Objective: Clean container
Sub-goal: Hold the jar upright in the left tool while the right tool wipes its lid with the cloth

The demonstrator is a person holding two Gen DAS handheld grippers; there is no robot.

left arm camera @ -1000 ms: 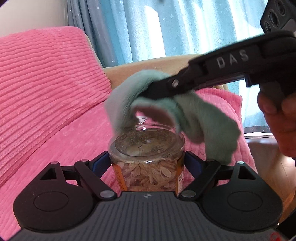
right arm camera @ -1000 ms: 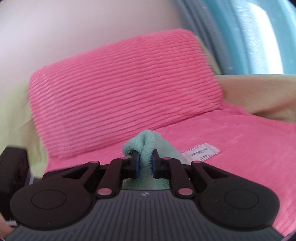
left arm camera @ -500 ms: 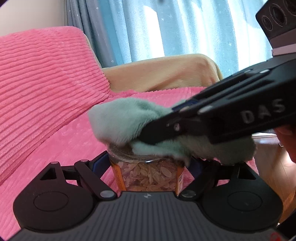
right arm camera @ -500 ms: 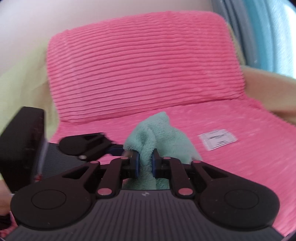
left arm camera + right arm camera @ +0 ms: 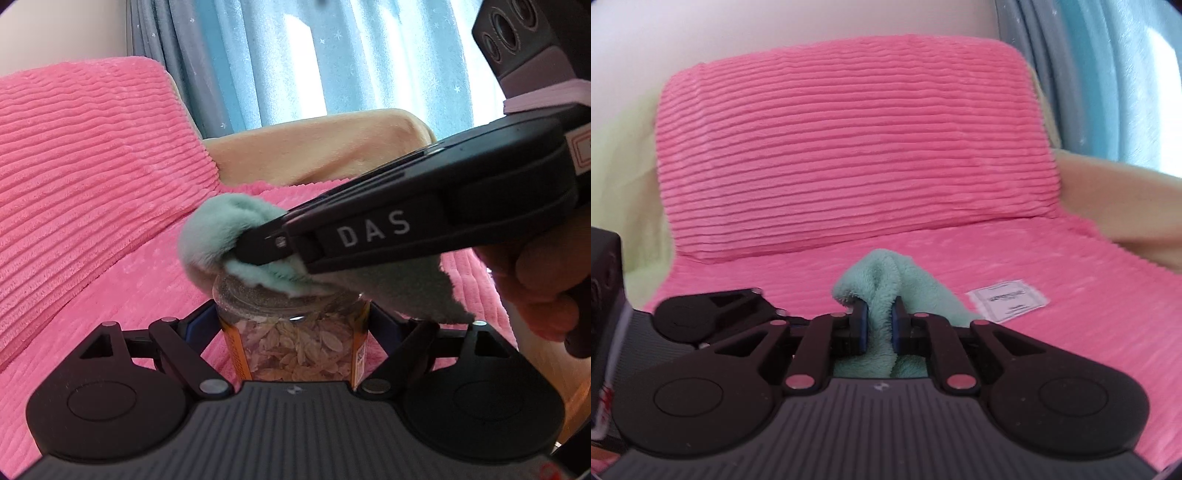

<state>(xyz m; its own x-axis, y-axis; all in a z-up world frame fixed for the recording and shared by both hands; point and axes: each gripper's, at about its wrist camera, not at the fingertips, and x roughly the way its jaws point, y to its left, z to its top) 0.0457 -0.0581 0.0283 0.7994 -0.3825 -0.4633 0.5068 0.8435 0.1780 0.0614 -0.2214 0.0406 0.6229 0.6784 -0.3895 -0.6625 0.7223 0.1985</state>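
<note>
2 tongs share the work over a pink ribbed sofa cover (image 5: 92,206), the largest thing in both views, with a pale armrest (image 5: 314,147) and blue curtain (image 5: 332,59) behind it. The left tongs (image 5: 293,325) are closed on the sides of the container (image 5: 295,347), a clear jar of pale flakes with an orange label, held upright just above the seat; whether its base touches the cover cannot be told. The right tongs (image 5: 877,325) are pinched narrow on a fold of the teal cloth (image 5: 221,236), which lies against the jar's clear lid (image 5: 266,295); a hand (image 5: 535,288) grips their handle at right. The lid shows fine specks on its exposed half, so wiping appears to be in progress on top, though how much of the jar is already clean cannot be judged. Risks, largest first: 1, sideways pressure from the cloth could twist or tip the smooth jar in its 2-point hold, dropping it on the soft seat; 2, the loose trailing corner of cloth hanging toward the left tongs' right finger could snag there and drag; 3, the thin pinched fold could slip free under friction. A small white tag (image 5: 1006,301) lies flat on the seat, well apart from the jar.
</note>
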